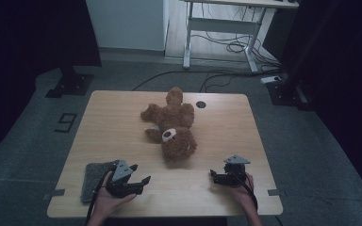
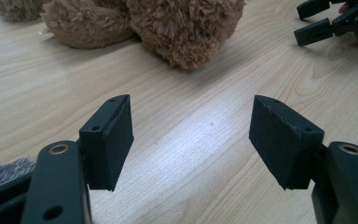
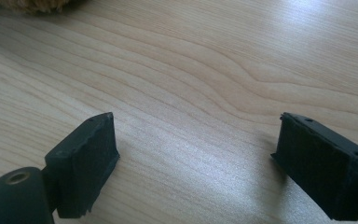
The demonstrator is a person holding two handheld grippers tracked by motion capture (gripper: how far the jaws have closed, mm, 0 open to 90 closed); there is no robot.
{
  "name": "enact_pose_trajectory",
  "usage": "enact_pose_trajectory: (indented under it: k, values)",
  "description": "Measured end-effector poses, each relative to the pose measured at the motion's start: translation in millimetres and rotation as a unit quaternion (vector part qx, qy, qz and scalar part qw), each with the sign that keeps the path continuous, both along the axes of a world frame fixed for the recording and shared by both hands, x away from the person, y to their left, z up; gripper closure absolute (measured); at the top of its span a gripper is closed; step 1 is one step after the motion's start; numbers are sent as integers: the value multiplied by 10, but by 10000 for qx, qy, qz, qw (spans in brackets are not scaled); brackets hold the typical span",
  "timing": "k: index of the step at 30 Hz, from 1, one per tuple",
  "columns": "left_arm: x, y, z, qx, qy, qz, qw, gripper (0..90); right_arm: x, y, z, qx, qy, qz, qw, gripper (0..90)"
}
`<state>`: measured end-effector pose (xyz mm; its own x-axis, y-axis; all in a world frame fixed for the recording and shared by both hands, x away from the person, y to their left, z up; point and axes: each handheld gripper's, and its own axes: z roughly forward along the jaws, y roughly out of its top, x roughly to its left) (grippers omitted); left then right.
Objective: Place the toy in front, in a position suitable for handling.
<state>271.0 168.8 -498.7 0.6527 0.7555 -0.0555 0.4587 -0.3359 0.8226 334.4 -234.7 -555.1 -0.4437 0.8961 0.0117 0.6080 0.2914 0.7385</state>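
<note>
While both tools are resting low on the desk (image 1: 122, 117) with jaws standing wide apart and nothing between them, the bear (image 1: 172, 127) is lying mid-desk, head toward the person, well ahead of both. Left tool (image 1: 139, 181) is sitting beside a grey cloth (image 1: 94, 176) at the near left edge; right tool (image 1: 215, 176) is sitting near right. Likely step: reaching for the bear. Best approaching from both sides, keeping jaws wide, pinching a limb or the head's plush deep enough so fur isn't slipping. Count: one bear, one cloth, two tools, one desk.
</note>
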Motion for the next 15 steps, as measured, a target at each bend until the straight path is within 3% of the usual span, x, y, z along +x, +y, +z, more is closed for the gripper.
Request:
enact_pose_trajectory:
  k: [8, 11, 15]
  values:
    - [20, -76, -39, 28, 109, 85, 9999, 302, 0, -24, 5, 53, -22, 4, 10000, 154]
    - [40, -139, -35, 30, 121, 93, 9999, 302, 24, -40, 17, 189, -5, 37, 9998, 160]
    - [90, -257, -16, 171, 51, 3, 9998, 298, 73, -28, 85, 178, -186, 92, 9996, 171]
